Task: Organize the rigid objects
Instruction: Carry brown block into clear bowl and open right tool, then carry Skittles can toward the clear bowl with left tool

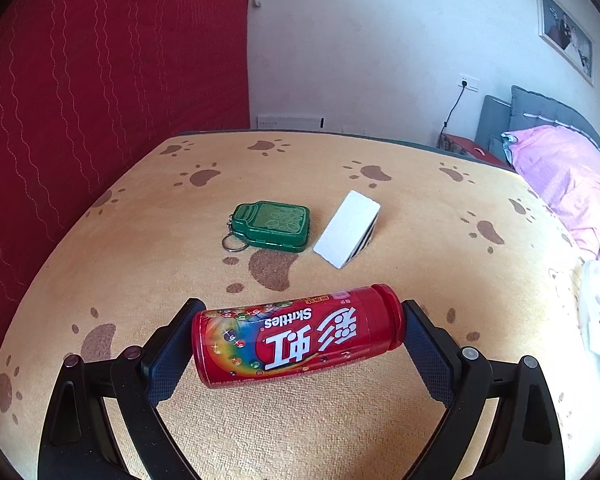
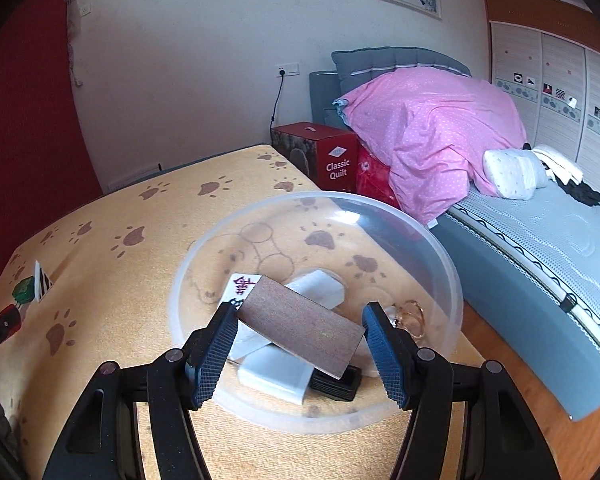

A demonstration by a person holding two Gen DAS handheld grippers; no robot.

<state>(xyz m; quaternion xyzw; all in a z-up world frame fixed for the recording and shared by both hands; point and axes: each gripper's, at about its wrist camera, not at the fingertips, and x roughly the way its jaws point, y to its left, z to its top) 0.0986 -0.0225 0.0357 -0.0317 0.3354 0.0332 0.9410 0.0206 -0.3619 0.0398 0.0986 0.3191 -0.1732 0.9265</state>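
A red Skittles can [image 1: 296,340] lies sideways between the pads of my left gripper [image 1: 300,314], which is shut on its two ends just above the paw-print cloth [image 1: 140,264]. Beyond it lie a green jar-shaped tin with a key ring [image 1: 274,224] and a white card box [image 1: 346,228]. My right gripper [image 2: 300,314] is shut on a brown block [image 2: 300,326], held tilted over a clear plastic bowl [image 2: 440,248]. In the bowl lie white boxes [image 2: 320,288], a card with printed characters [image 2: 242,286], a black piece [image 2: 336,384] and a gold ring [image 2: 412,316].
A red curtain [image 1: 100,80] hangs along the table's left side. Right of the table stand a red "Classic Quilt" box [image 2: 332,160] and a bed [image 2: 540,240] with a pink quilt [image 2: 432,132]. The bowl sits near the table's right edge.
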